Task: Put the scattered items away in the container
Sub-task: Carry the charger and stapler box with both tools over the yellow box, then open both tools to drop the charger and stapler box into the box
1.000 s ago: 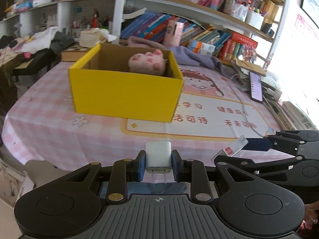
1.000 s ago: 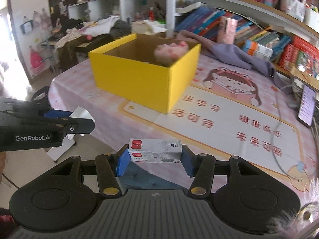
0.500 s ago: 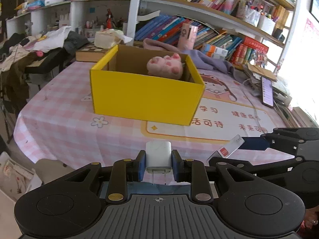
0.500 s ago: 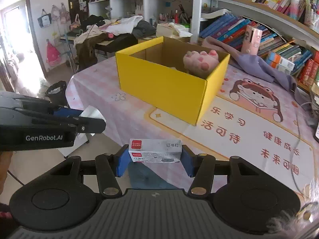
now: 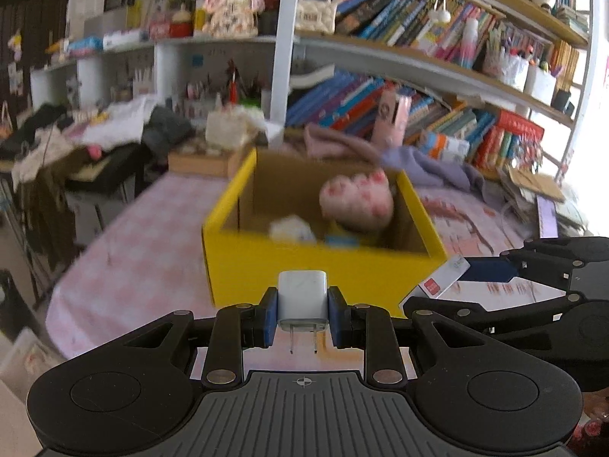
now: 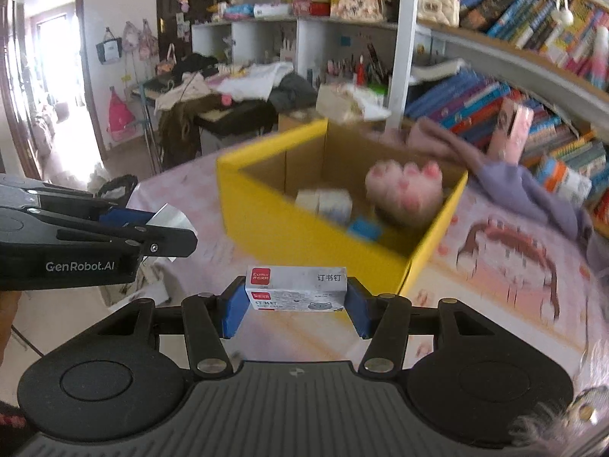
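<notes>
A yellow cardboard box (image 5: 323,270) stands open on the pink checked table and also shows in the right wrist view (image 6: 304,228). Inside lie a pink paw plush (image 5: 357,202), a white item (image 5: 291,228) and a small blue item (image 6: 364,229). My left gripper (image 5: 302,310) is shut on a white plug charger (image 5: 302,297), just in front of the box. My right gripper (image 6: 296,297) is shut on a grey staple box (image 6: 296,287), level with the box's near corner. Each gripper shows in the other's view, side by side.
A purple cloth (image 5: 426,163) and a phone (image 5: 546,215) lie on the table behind and right of the box. Bookshelves (image 5: 437,76) fill the back wall. A cluttered desk with clothes (image 6: 228,95) stands to the left, beyond the table's edge.
Both grippers have risen and moved closer to the yellow box, so its inside now shows. Each still holds its item.
</notes>
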`<state>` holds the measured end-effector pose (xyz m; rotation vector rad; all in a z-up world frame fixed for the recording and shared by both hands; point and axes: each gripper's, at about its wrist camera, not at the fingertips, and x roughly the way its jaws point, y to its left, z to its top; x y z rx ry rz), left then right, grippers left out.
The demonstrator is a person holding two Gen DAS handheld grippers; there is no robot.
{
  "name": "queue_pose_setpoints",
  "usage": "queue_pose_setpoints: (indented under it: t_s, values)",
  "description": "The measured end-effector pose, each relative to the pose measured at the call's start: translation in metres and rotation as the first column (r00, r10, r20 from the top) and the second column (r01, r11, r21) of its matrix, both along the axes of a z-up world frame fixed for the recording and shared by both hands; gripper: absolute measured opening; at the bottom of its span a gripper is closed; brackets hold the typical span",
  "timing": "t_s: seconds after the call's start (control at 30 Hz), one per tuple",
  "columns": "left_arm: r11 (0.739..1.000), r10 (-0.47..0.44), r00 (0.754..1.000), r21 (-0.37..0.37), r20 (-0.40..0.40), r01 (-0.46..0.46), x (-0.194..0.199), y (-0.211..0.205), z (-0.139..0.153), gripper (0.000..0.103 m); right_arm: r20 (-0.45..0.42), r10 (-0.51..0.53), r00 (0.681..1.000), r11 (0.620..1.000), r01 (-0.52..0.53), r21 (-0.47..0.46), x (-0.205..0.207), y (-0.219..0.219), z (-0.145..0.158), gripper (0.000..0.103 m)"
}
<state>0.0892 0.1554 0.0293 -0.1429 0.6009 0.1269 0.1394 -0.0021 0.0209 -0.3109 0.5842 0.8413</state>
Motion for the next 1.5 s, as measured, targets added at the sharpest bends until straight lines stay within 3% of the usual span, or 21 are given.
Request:
queue_pose_setpoints:
  t_s: [0.33, 0.7, 1.03, 1.1, 1.17, 1.23, 1.5]
  values:
    - [0.998, 0.002, 1.0, 0.055, 0.025, -0.004, 0.072, 0.01, 0.013, 0.025, 0.061, -0.001, 0.998, 0.998, -0.003, 0.059, 0.08, 0.023, 0.025, 0.052]
    - [0.997, -0.02, 0.991, 0.069, -0.13, 0.03, 0.14, 0.023, -0.021, 0.025, -0.065, -0.013, 0.998, 0.999, 0.012, -0.03, 0.149, 0.052, -0.017, 0.052]
    - [0.988, -0.122, 0.969, 0.071, -0.215, 0.14, 0.183, 0.014, -0.035, 0.025, -0.108, -0.001, 0.994, 0.996, -0.009, -0.094, 0.166, 0.062, -0.039, 0.054]
    - [0.985, -0.133, 0.967, 0.075, -0.217, 0.153, 0.189, 0.013, -0.033, 0.032, -0.099, -0.009, 0.995, 0.996, 0.001, -0.087, 0.167, 0.06, -0.038, 0.059]
    - [0.983, -0.14, 0.97, 0.086, -0.199, 0.159, 0.19, 0.011, -0.028, 0.064, -0.087, -0.013, 0.996, 0.997, 0.006, -0.075, 0.167, 0.058, -0.035, 0.065]
    - [0.983, -0.131, 0.978, 0.105, -0.16, 0.149, 0.184, 0.009, -0.022, 0.077, -0.071, -0.021, 0.997, 0.997, 0.015, -0.073, 0.167, 0.057, -0.033, 0.069]
    - [0.991, -0.068, 0.992, 0.108, -0.109, 0.08, 0.156, 0.01, -0.007, 0.08, -0.028, -0.048, 0.998, 0.999, 0.047, -0.026, 0.155, 0.048, -0.02, 0.069]
